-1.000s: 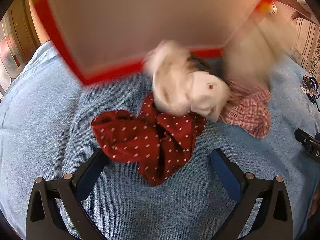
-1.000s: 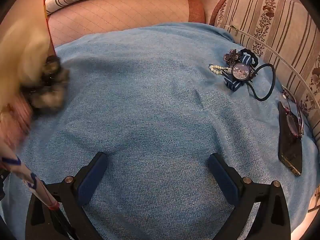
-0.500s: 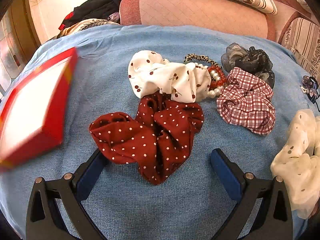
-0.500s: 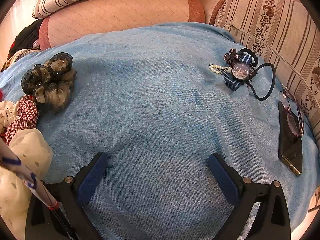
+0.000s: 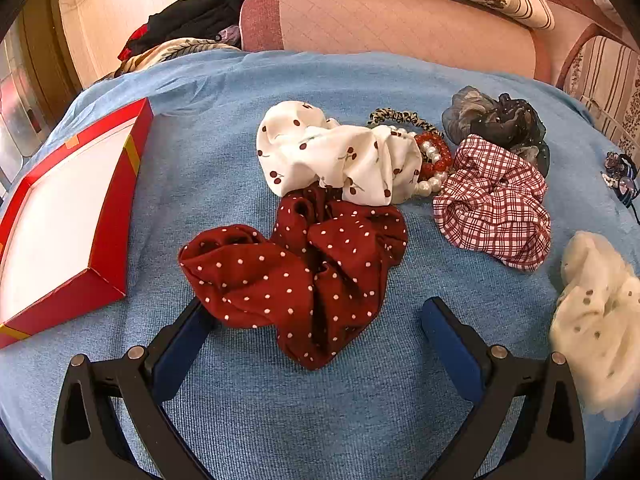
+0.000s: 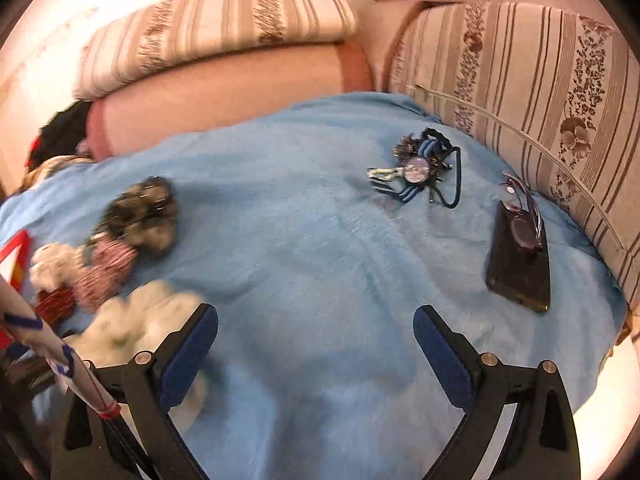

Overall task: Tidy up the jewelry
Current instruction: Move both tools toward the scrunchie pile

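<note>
Scrunchies lie in a loose cluster on blue blanket (image 5: 208,168), seen from left wrist cam. Dark red polka-dot scrunchie (image 5: 296,268) sits nearest, its near-left edge over the tip of one finger (image 5: 180,344) of left gripper (image 5: 316,344); jaws spread wide, nothing clamped. White cherry-print scrunchie (image 5: 336,156) lies just beyond, touching the red one. Bead bracelets (image 5: 434,160), red and pearl, sit tucked against its right side; leopard-print hair tie (image 5: 400,117) just behind. Red plaid scrunchie (image 5: 494,204) to the right, with dark sheer scrunchie (image 5: 500,124) touching its far edge. Cream dotted scrunchie (image 5: 596,320) at near right, blurred. Red box (image 5: 108,208) w/ white inside lies at left, apart from the cluster.

Right wrist cam is motion-blurred. Right gripper (image 6: 316,344) jaws stand apart, empty, over bare blanket; cream scrunchie lies just beside and partly behind its left finger. Small tangle of jewelry (image 6: 418,168) (striped band, round charm, black elastic) lies at far right, well apart from scrunchies. Dark phone (image 6: 520,268) w/ glasses (image 6: 524,216) resting on its far end lies at right edge, near striped cushion (image 6: 520,92).
</note>
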